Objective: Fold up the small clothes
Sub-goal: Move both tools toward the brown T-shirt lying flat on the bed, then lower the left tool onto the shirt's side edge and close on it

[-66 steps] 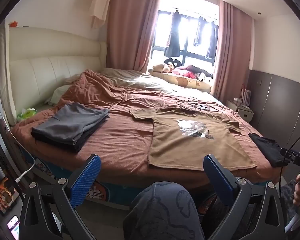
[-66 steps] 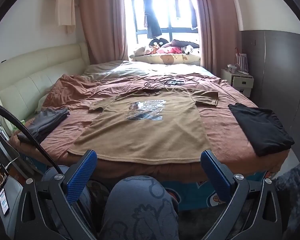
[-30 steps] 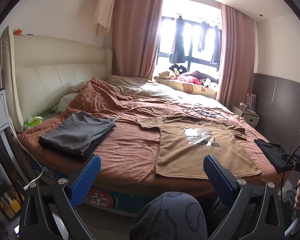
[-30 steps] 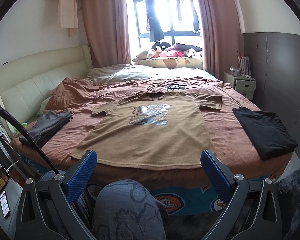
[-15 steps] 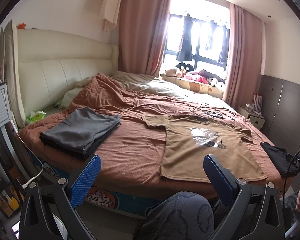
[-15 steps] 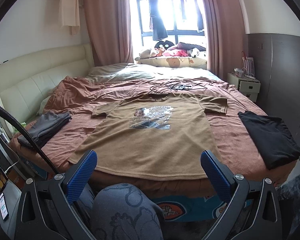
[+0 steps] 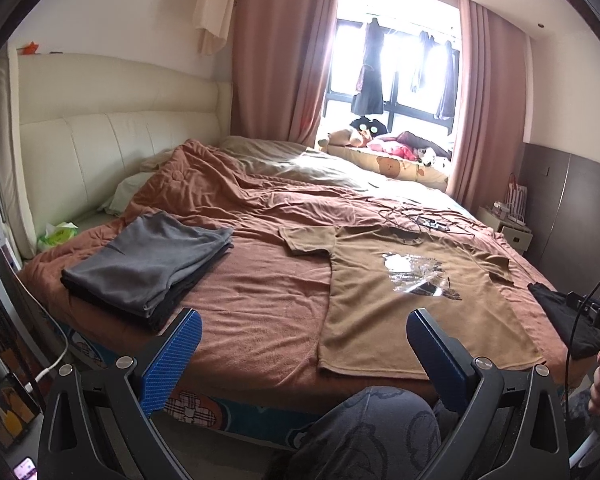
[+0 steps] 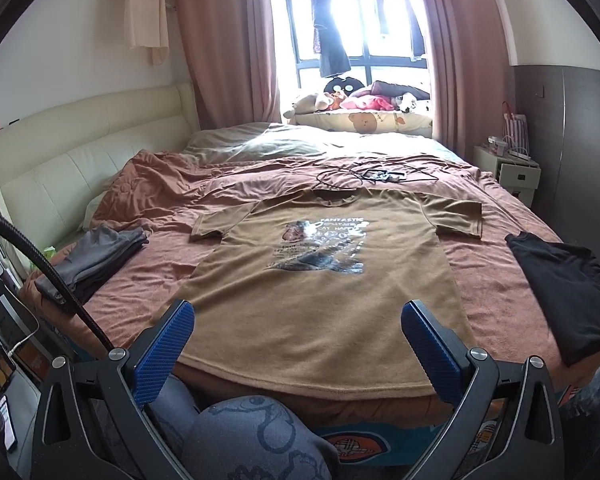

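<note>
Left wrist view: the left gripper (image 7: 300,356) hangs short of the bed (image 7: 260,300) edge, its 2 blue fingers (image 7: 172,356) spread wide and holding nothing. The tan T-shirt (image 7: 412,308) lies flat, print side up, to the right of this gripper, its hem at the near edge of the bed. A folded grey stack (image 7: 152,264) sits well apart on the left. A folded black garment (image 7: 560,312) lies just beyond the shirt's right side.

Right wrist view: the right gripper (image 8: 296,344) faces the T-shirt (image 8: 324,304) almost squarely, fingers (image 8: 432,344) released and empty, both above the hem area without touching it. Both sleeves are spread out; a cable and small device (image 8: 364,176) rest just past the collar.

Judged from this, the shirt is laid out and folding has not started. The next move likely calls for each gripper to come down on a hem corner or a side edge, pinch 1 layer only, and carry it across without dragging the bedcover.
</note>
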`<state>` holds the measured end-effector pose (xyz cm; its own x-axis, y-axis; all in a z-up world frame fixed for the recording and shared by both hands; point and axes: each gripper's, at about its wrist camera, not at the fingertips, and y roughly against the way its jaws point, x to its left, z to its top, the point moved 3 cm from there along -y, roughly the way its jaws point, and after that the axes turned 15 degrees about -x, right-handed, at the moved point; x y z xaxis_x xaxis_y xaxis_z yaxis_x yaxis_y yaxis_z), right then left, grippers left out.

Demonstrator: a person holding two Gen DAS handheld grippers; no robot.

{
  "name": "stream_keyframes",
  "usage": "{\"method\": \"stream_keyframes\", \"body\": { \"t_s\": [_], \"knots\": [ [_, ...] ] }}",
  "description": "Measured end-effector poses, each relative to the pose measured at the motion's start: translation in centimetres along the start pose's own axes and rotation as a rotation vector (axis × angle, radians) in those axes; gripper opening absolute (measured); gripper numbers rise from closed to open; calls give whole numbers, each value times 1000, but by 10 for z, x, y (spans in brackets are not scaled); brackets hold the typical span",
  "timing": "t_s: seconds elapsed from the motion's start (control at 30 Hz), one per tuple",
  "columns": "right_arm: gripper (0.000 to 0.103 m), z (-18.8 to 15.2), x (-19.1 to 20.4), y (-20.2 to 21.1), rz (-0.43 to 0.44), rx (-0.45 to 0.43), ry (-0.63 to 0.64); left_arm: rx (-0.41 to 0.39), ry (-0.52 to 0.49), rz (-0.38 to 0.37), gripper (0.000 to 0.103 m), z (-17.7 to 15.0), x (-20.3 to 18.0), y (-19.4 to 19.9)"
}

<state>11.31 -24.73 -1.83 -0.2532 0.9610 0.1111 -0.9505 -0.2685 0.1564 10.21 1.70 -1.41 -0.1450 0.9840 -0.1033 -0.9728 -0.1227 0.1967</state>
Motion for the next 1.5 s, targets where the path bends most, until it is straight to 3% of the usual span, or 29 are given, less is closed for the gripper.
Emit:
{"method": "stream_keyframes", "body": {
  "t_s": [0.7,1.5],
  "knots": [
    [103,38,1,-106,55,42,-4,31,39,-13,103,21,10,-94],
    [103,39,22,-246,75,61,-118,120,84,-26,96,30,21,-238]
  ]
}}
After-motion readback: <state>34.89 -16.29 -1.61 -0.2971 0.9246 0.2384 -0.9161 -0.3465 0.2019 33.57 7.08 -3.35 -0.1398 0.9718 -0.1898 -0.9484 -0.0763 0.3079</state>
